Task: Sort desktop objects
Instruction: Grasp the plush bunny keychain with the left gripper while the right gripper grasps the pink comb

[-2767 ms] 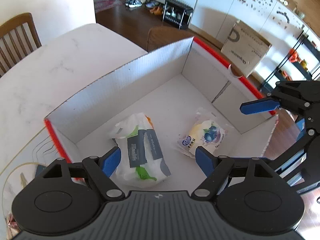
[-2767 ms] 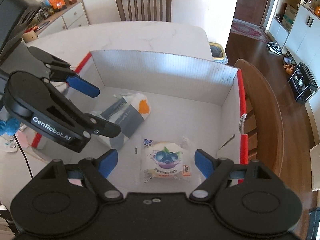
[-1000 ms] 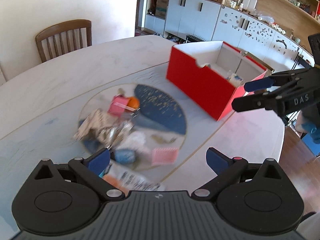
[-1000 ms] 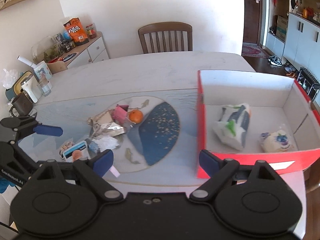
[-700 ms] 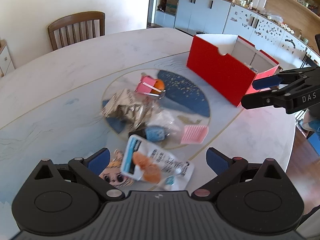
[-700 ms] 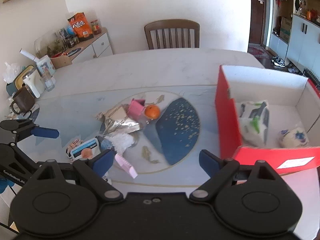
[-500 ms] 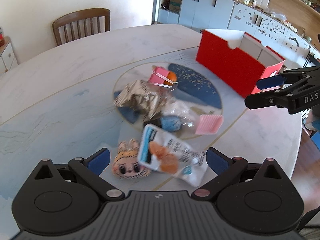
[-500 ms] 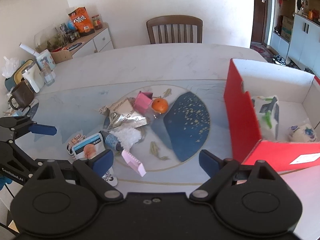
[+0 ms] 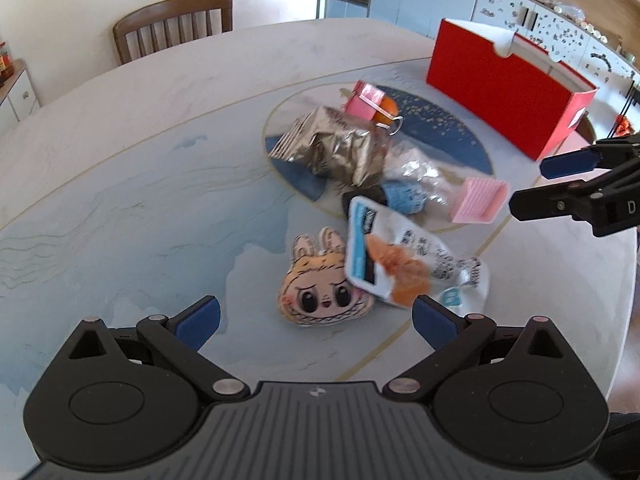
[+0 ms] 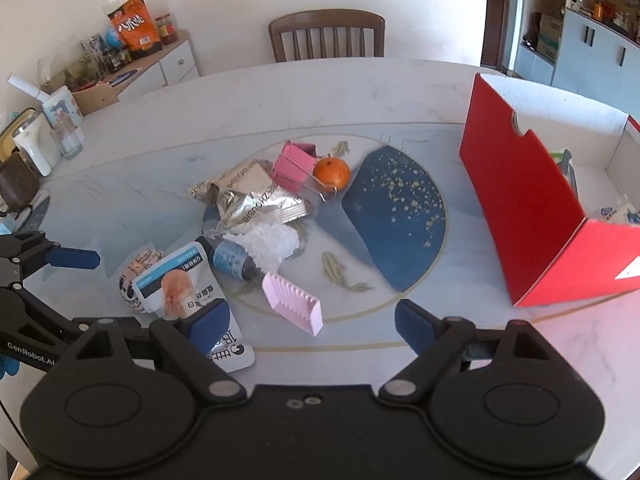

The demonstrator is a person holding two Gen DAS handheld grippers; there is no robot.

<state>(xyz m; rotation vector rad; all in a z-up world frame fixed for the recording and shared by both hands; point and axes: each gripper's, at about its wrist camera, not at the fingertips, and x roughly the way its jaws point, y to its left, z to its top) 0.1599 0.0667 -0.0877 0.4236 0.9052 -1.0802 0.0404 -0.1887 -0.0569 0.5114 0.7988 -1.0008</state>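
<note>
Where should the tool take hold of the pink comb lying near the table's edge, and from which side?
Probably across the pink comb at its solid spine, coming from above. It lies flat and apart from the pile, teeth ridged along one face, so the long straight edges give the pads parallel faces; the teeth look too thin to pinch.

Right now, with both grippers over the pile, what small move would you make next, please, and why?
Probably ease the left gripper down around the plush toy: it lies between the open fingers, untouched, with the white snack pouch overlapping its side.
</note>
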